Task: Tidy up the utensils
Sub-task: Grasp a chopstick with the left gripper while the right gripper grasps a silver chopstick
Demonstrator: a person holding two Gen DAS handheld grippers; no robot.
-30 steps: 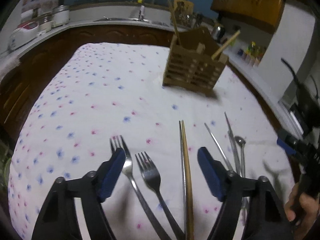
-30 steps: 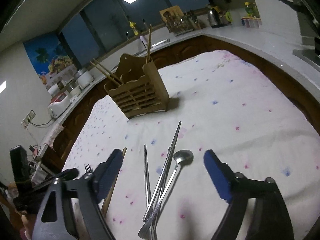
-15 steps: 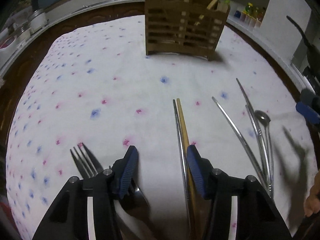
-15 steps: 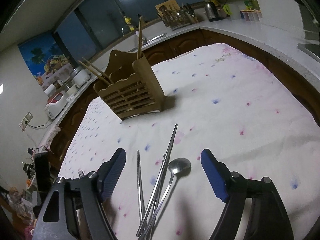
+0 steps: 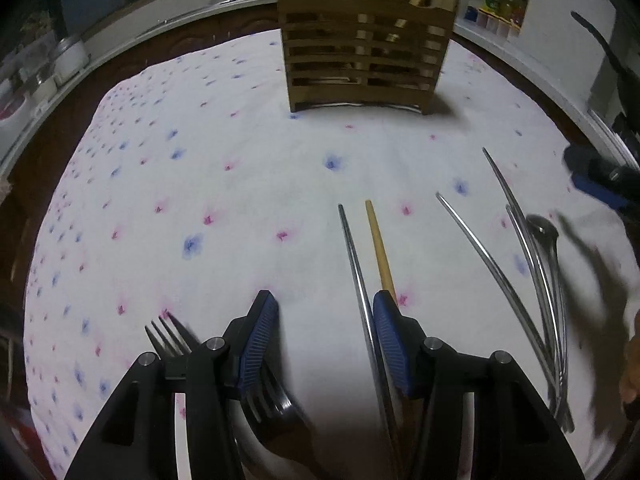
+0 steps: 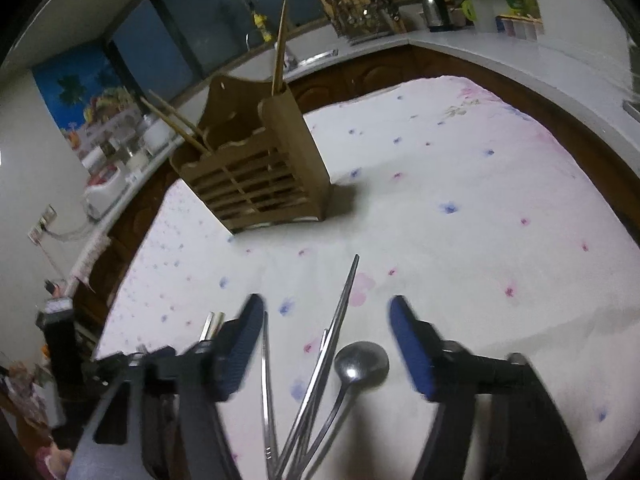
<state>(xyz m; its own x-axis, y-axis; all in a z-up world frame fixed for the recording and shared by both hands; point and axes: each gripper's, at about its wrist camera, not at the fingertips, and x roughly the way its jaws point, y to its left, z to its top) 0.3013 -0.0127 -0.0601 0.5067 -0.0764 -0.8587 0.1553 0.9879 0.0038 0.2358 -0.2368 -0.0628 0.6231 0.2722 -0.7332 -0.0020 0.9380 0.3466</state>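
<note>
Two grippers: we record both low over the white tablecloth with pink and blue flower print (image 5: 224, 152), each with blue ribbed pads.
Left gripper (image 5: 325, 340): jaws apart, nothing between the pads; we see bare cloth in the gap.
Left gripper surroundings: a dark metal fork (image 5: 272, 400) lies under its left finger, and the tines of a second fork (image 5: 168, 338) show just outside that finger. A silver metal chopstick (image 5: 354, 264) and a pale wooden chopstick (image 5: 378, 244) run side by side toward its right finger.
Right gripper (image 6: 322, 346): jaws wide apart, gripping nothing.
Right gripper contents below: a small silver metal spoon (image 6: 360, 364) lies bowl-up between the fingers, its handle crossing a bundle of thin silver metal chopsticks (image 6: 340, 320) that fans out toward the holder.
Holder: the slatted wooden utensil caddy (image 5: 364, 64) stands upright at the far middle of the cloth, well apart from the loose utensils; we note wooden chopsticks (image 6: 280, 48) leaning out of its compartments.
Loose utensils: all lie flat on the cloth at the near edge, none lifted.
Background: a white kitchen counter (image 6: 500, 60) curves round the table; items on it are too blurred for us to identify.
</note>
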